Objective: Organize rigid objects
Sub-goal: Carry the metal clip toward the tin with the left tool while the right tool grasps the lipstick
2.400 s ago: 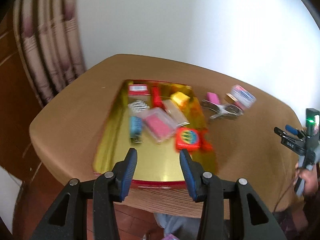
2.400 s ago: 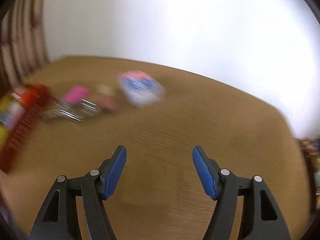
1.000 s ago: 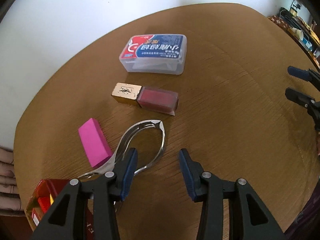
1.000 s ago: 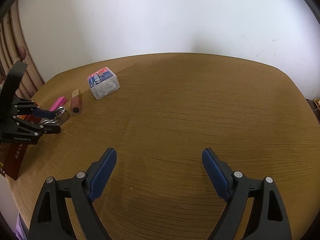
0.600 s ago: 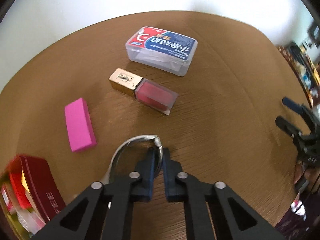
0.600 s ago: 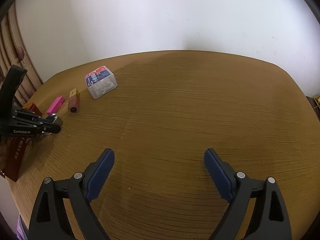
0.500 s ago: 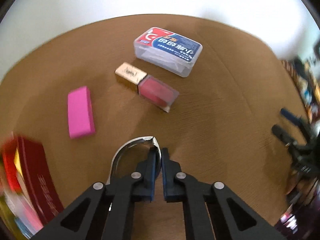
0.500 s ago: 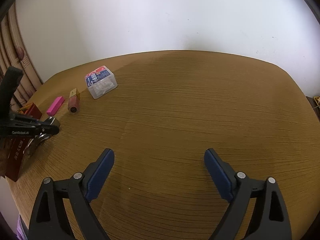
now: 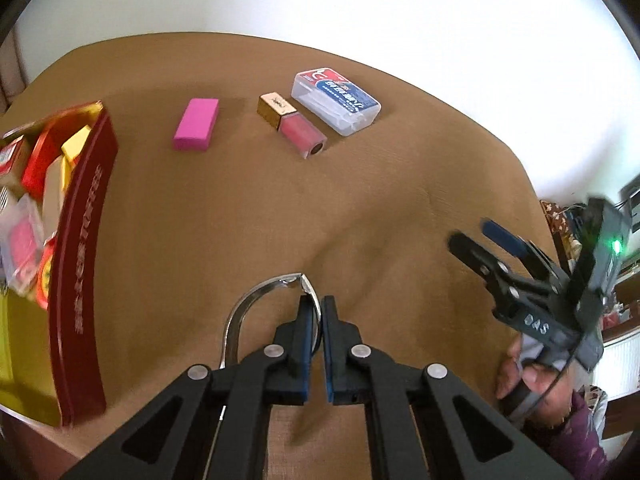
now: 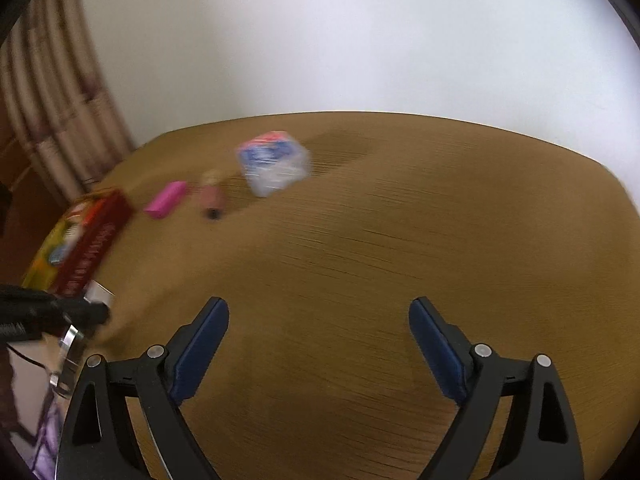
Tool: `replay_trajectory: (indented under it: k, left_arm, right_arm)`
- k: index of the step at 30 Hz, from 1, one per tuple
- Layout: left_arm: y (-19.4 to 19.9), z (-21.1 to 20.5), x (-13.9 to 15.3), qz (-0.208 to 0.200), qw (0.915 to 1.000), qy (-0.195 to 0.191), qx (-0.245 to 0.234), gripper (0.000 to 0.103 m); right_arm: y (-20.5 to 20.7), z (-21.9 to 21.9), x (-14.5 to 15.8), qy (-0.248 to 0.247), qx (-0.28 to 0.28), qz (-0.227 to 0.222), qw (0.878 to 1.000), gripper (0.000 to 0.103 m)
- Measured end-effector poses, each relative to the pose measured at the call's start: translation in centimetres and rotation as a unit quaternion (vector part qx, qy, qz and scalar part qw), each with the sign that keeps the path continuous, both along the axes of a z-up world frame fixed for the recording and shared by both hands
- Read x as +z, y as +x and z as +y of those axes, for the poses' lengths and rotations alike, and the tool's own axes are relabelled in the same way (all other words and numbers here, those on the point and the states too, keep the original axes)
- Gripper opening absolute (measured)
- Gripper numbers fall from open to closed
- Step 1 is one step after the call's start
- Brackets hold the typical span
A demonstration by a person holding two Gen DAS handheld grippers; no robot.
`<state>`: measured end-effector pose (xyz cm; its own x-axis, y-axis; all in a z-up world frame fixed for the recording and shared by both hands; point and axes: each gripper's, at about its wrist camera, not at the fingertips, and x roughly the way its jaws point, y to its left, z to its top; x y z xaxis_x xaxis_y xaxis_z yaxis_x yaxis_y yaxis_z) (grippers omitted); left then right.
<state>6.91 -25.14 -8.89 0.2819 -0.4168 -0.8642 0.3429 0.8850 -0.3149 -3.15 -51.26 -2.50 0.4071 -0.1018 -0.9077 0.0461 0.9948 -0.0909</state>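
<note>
Brown surface [image 9: 360,184] carried a red tin [image 9: 80,248], gold inside, at its left edge, holding assorted small items; clear plastic box [image 9: 336,100], pink eraser [image 9: 197,124] and gold-capped lip gloss [image 9: 292,124] lay in a row beyond; left gripper [image 9: 318,320], fingers clenched on the metal tongs [image 9: 256,304]; right gripper [image 10: 320,344], fingers spread wide, empty above the surface.

On the table [image 9: 360,184] were one pink block [image 9: 196,124], one lipstick [image 9: 291,124], one clear plastic case [image 9: 335,101], one metal tool [image 9: 256,312], one red tin [image 9: 82,264].
</note>
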Motion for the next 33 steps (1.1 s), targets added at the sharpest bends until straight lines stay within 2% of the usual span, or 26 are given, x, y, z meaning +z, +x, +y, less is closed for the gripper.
replay_trajectory:
  k: [2,6,11,13,17,20,21,24,25,28,33]
  left_arm:
    - [0.0,0.7,0.3,0.003,0.9999,-0.012,0.010,0.004]
    - [-0.8,1.4,1.5,-0.011,0.9994,-0.023,0.022,0.004]
    - [-2.4,3.7,4.0,-0.041,0.9981,-0.034,0.032,0.004]
    - [-2.9,4.4,4.7,-0.050,0.9974,-0.037,0.037,0.004]
    - [-3.4,6.3,5.9,-0.058,0.9961,-0.047,0.048,0.004]
    - [-3.2,7.6,6.3,-0.056,0.9946,-0.062,0.062,0.004]
    - [-3.3,8.3,6.7,-0.056,0.9937,-0.068,0.069,0.004]
    - [-3.7,10.5,7.8,-0.069,0.9914,-0.072,0.085,0.004]
    - [-3.9,11.1,8.4,-0.077,0.9907,-0.068,0.090,0.004]
    - [-4.0,13.2,9.7,-0.093,0.9877,-0.055,0.113,0.004]
    - [-2.1,17.9,10.9,-0.118,0.9790,-0.023,0.165,0.004]
  right_arm:
    - [1.5,1.3,-0.7,0.011,0.019,0.005,1.000,0.090]
    - [5.4,4.3,-2.2,0.039,0.054,0.018,0.998,0.082]
    - [9.6,7.1,-4.8,0.018,0.078,0.035,0.996,0.074]
    - [11.0,7.7,-6.0,0.006,0.073,0.046,0.996,0.066]
    - [13.2,8.2,-8.3,-0.014,0.072,0.071,0.995,0.065]
    - [14.4,8.3,-9.9,-0.025,0.069,0.095,0.993,0.054]
    - [14.8,8.4,-10.7,-0.040,0.068,0.112,0.991,0.047]
    - [15.2,8.7,-11.1,-0.062,0.066,0.124,0.988,0.031]
    - [15.1,8.7,-10.9,-0.062,0.063,0.125,0.988,0.020]
    - [14.6,8.6,-10.1,-0.048,0.056,0.122,0.990,0.018]
    - [11.0,7.2,-8.3,-0.003,0.032,0.106,0.994,0.018]
